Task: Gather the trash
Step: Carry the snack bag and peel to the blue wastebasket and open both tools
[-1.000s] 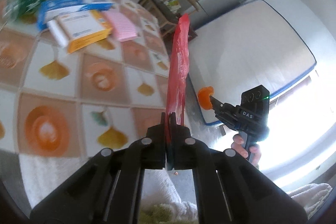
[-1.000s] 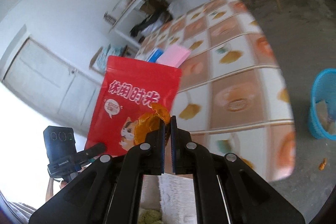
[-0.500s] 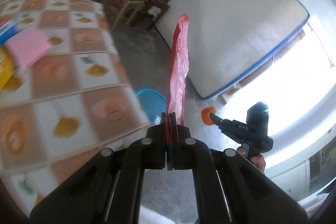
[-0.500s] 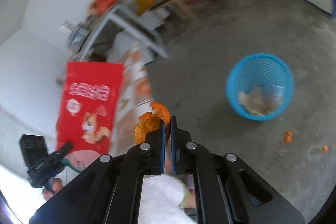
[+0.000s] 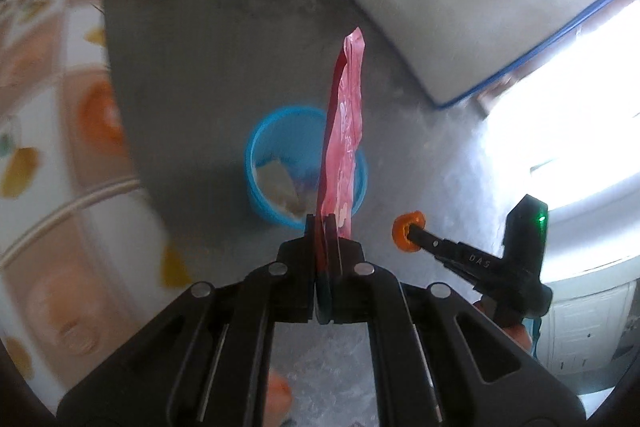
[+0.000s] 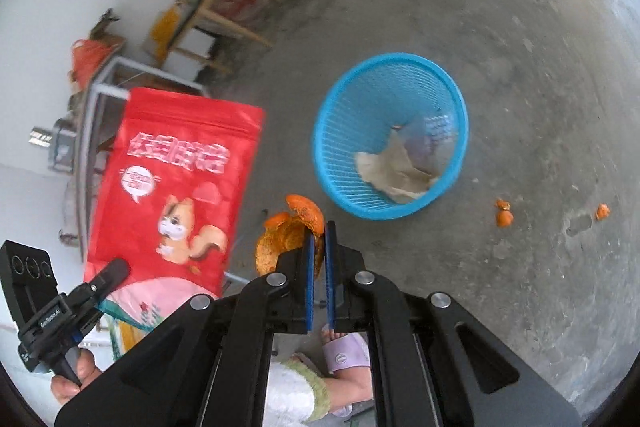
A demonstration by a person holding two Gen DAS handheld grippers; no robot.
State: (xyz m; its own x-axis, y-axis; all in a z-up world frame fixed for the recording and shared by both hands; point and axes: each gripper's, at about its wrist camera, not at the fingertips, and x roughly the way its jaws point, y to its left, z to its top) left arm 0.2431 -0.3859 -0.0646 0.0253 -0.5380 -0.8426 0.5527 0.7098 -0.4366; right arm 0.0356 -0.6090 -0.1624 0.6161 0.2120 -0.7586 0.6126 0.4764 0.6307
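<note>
My left gripper [image 5: 325, 227] is shut on a red snack bag [image 5: 344, 131], seen edge-on there and flat with a squirrel print in the right wrist view [image 6: 176, 183]. My right gripper [image 6: 319, 231] is shut on an orange peel [image 6: 288, 231], which also shows in the left wrist view [image 5: 406, 231]. A blue mesh basket [image 6: 456, 107] stands on the concrete floor with crumpled paper [image 6: 396, 171] in it. In the left wrist view the basket [image 5: 260, 147] is below and behind the bag.
Two small orange peel bits [image 6: 504, 213] lie on the floor right of the basket. The patterned tablecloth table [image 5: 48, 187] is at left. Wooden stools [image 6: 216, 3] stand by the wall. A mattress [image 5: 480, 7] leans at right. My slippered foot [image 6: 344, 347] is below.
Both grippers swung away from the table and tilted down toward the floor. The blue basket now lies just ahead of both, closer than before. Both grips are unchanged.
</note>
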